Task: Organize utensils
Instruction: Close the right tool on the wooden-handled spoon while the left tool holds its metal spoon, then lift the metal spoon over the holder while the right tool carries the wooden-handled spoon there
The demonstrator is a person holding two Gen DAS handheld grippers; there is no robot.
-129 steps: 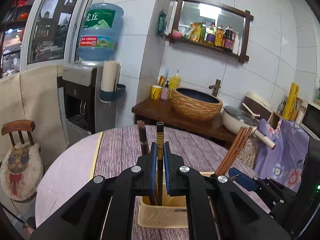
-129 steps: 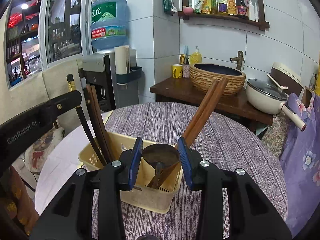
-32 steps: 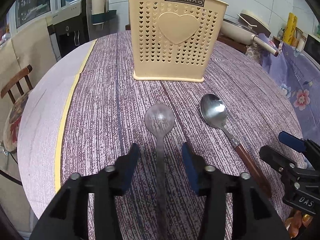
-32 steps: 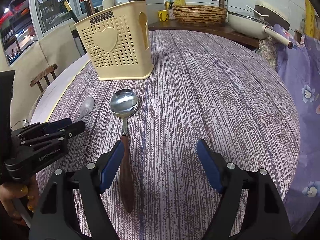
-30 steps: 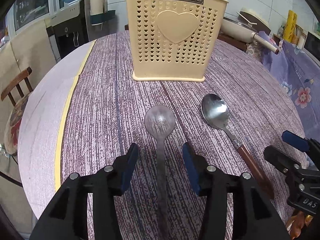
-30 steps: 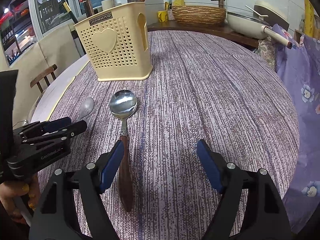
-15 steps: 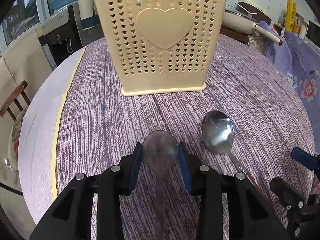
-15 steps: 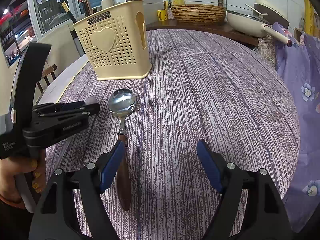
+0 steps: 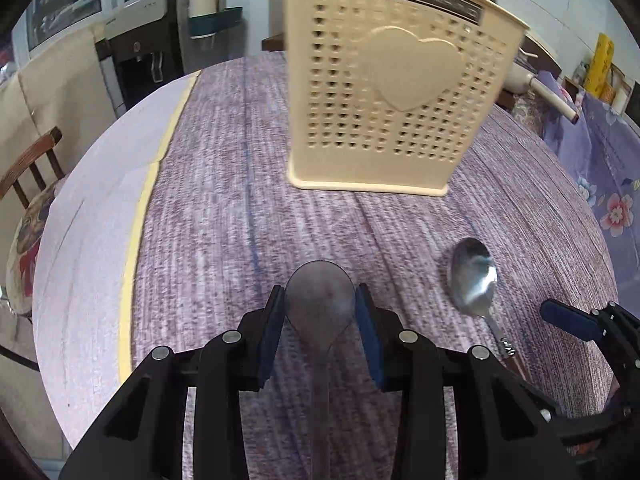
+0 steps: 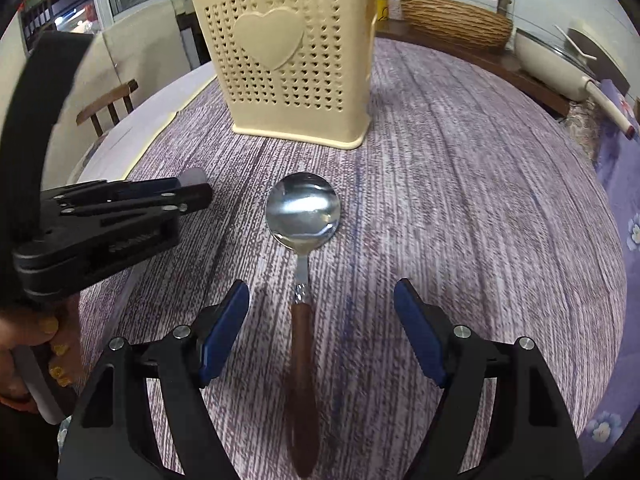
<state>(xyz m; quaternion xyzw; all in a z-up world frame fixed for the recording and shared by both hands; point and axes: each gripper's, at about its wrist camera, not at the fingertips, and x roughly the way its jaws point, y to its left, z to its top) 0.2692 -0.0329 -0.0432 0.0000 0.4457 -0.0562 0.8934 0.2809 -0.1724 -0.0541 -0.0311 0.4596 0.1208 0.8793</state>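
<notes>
A cream perforated utensil holder (image 9: 396,92) with a heart on its front stands on the purple striped tablecloth; it also shows in the right wrist view (image 10: 296,52). My left gripper (image 9: 320,304) is shut on the bowl of a dull grey spoon (image 9: 320,296), its blue pads pressing on both sides, short of the holder. In the right wrist view the left gripper (image 10: 192,192) is at the left. A steel spoon with a brown wooden handle (image 10: 303,210) lies flat on the cloth. My right gripper (image 10: 322,300) stands open astride its handle without touching it.
A wooden chair (image 9: 32,160) and a water dispenser (image 9: 152,60) stand beyond the table's left edge. A wicker basin (image 10: 452,20) and a white pan (image 10: 552,64) sit on a side counter behind. Purple floral cloth (image 9: 600,160) hangs at the right.
My left gripper has closed on the grey spoon's bowl and moved toward the holder with it. My right gripper has shifted so the wooden handle lies midway between its fingers.
</notes>
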